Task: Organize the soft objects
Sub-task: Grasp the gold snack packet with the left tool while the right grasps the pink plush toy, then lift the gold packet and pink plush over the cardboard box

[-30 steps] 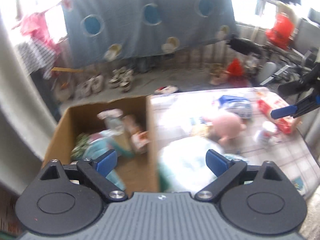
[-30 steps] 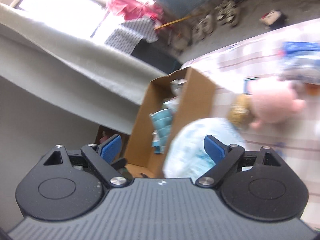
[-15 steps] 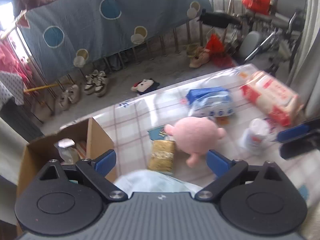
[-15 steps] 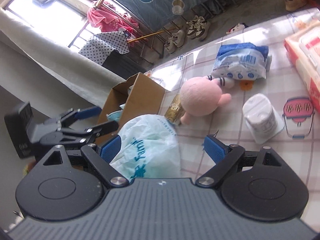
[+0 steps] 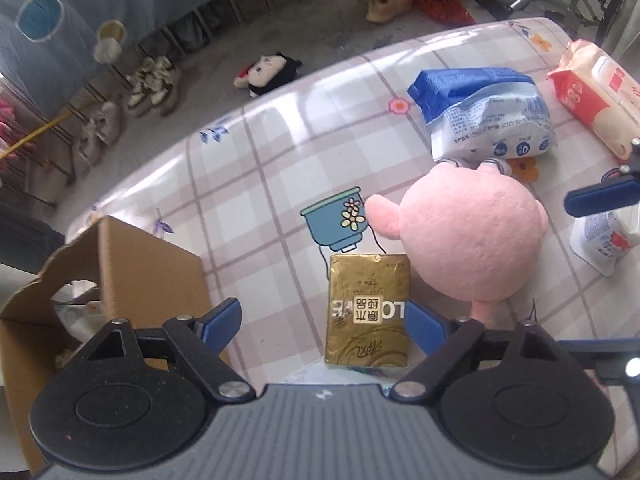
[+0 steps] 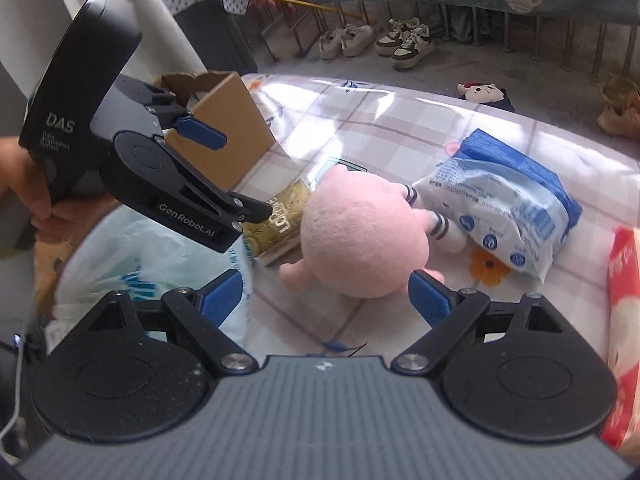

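Note:
A pink plush toy (image 5: 468, 236) lies on the checked tablecloth, also in the right wrist view (image 6: 364, 240). A gold packet (image 5: 368, 308) lies left of it, also in the right wrist view (image 6: 280, 216). My left gripper (image 5: 320, 324) is open and empty, hovering over the gold packet. My right gripper (image 6: 326, 296) is open and empty, just in front of the plush. A blue and white soft pack (image 5: 484, 116) lies behind the plush. A white and teal plastic bag (image 6: 160, 264) lies under my left gripper (image 6: 224, 184).
An open cardboard box (image 5: 120, 272) with items inside stands at the table's left end. A red and white pack (image 5: 596, 92) and a small white pack (image 5: 604, 240) lie at the right. Shoes (image 6: 376, 40) and a plush (image 5: 268, 72) lie on the floor beyond.
Both grippers have swung from the box side to the table's middle. The plastic bag has dropped out of the left view. The left gripper now hovers over the gold packet, the right faces the plush.

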Demonstrator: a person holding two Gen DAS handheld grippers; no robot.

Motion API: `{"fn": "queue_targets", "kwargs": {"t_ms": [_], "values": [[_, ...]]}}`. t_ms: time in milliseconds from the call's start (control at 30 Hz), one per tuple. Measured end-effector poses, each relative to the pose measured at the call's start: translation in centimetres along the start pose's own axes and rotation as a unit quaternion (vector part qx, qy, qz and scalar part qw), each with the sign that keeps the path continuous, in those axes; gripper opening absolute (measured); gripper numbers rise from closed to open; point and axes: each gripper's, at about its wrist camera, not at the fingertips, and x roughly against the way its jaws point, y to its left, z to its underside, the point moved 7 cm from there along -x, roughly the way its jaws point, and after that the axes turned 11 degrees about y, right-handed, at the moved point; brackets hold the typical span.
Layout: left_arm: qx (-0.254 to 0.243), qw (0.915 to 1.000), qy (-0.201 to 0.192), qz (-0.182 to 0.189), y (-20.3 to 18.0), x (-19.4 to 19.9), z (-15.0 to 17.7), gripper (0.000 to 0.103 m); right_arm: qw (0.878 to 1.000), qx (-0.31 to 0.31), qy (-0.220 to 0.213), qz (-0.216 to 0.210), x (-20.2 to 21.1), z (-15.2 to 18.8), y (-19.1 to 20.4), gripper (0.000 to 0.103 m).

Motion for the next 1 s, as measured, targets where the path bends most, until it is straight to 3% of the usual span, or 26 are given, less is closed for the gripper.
{"fn": "queue_targets", "kwargs": {"t_ms": [433,533,633,700,867,1000], "values": [[0.015,0.9968,0.038,0.068,-0.1,-2.9,-1.6,0.086,1.0,0.017,0.008,0.022,-3.4,-1.7,-1.6,0.09],[0.014,0.9954,0.047,0.082,-0.4,-3.2,-1.4,0.083,0.999,0.015,0.011,0.031,-3.5,-1.5,-2.1,0.082],[0.011,0.9955,0.045,0.083,-0.7,-3.3,-1.3,0.083,1.0,0.005,0.011,0.021,-3.5,-1.1,-2.8,0.08],[0.009,0.9956,0.049,0.079,-0.9,-3.5,-1.3,0.079,1.0,-0.001,0.01,0.015,-3.5,-1.0,-3.0,0.078],[0.007,0.9949,0.056,0.083,-1.5,-4.1,-1.2,0.055,1.0,-0.015,0.009,0.008,-3.3,-0.7,-3.6,0.075],[0.001,0.9959,0.05,0.075,-1.9,-4.0,-1.1,0.054,1.0,-0.021,0.011,0.003,-3.3,-0.3,-3.8,0.075]]}}
